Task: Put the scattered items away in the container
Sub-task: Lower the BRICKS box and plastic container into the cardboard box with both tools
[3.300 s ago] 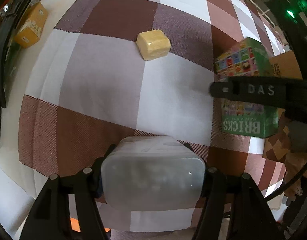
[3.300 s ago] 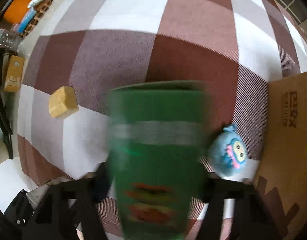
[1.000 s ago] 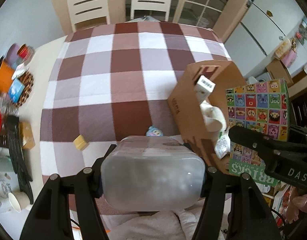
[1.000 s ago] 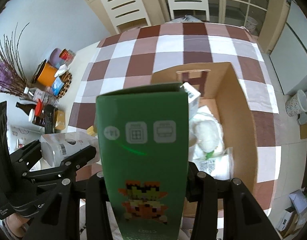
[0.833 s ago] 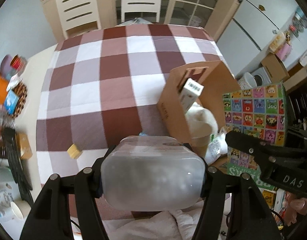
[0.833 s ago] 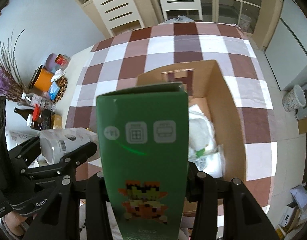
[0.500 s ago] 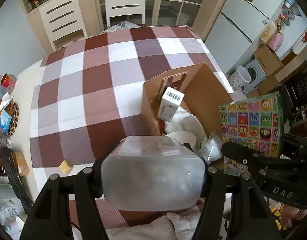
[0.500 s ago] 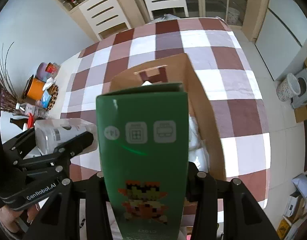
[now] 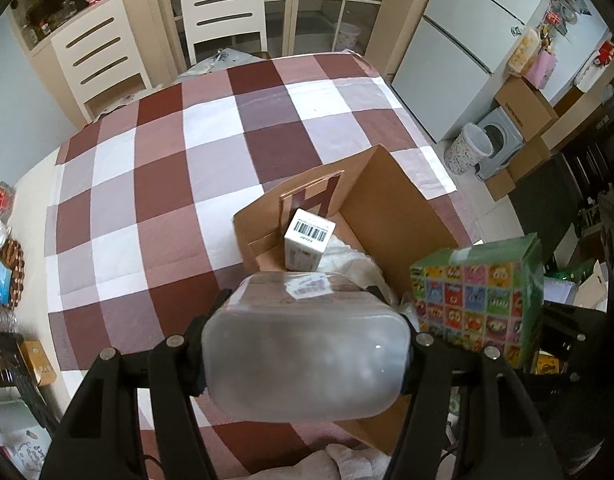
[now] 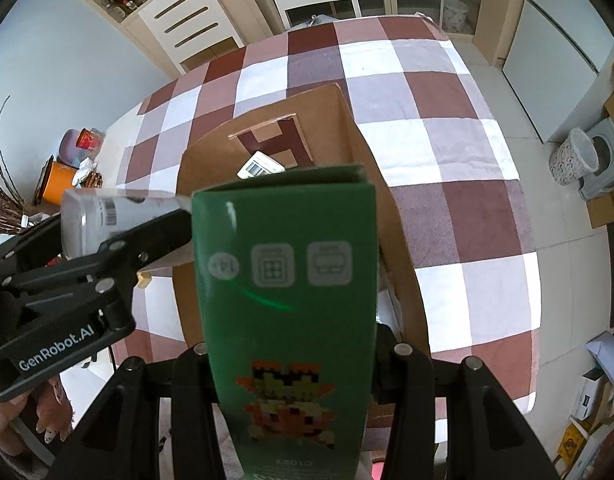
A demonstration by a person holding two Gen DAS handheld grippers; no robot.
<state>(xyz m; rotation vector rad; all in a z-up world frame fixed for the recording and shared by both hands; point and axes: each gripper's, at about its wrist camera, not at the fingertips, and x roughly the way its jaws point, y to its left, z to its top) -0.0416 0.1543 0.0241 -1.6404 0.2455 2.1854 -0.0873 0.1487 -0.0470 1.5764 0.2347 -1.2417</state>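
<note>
Dining room, big table with a brown-and-white checked tablecloth [image 9: 155,184], white chairs [image 9: 223,4] at the far end and a fridge [image 9: 459,52] off to the side. The cardboard box [image 9: 391,216] I'm filling sits open near my edge of the table.

Where things stand: the box already has stuff in it. There's a small white carton with a barcode [image 9: 309,242] leaning against the inner wall, plus something white and fluffy under it that I can't quite identify. So a fair chunk looks done.

Both my hands are loaded right now. My left gripper [image 9: 307,344] is clamped on a frosted plastic jar [image 9: 303,356], held on its side above the near corner of the box, not inside yet. My right gripper [image 10: 291,364] is squeezing the green bricks box [image 10: 285,280], the pixel-art one, hanging over the box's right side next to the jar. From the left camera that same bricks box is just beside the cardboard wall.

What's left, I reckon: lower both and let go, one at a time so they don't knock each other. After that there's a little yellow block [image 10: 143,279] sitting on the cloth beside the box, peeking out behind my left gripper. The clutter along the table's left edge [image 9: 3,264] looks like kitchen stuff, probably not mine to tidy.
</note>
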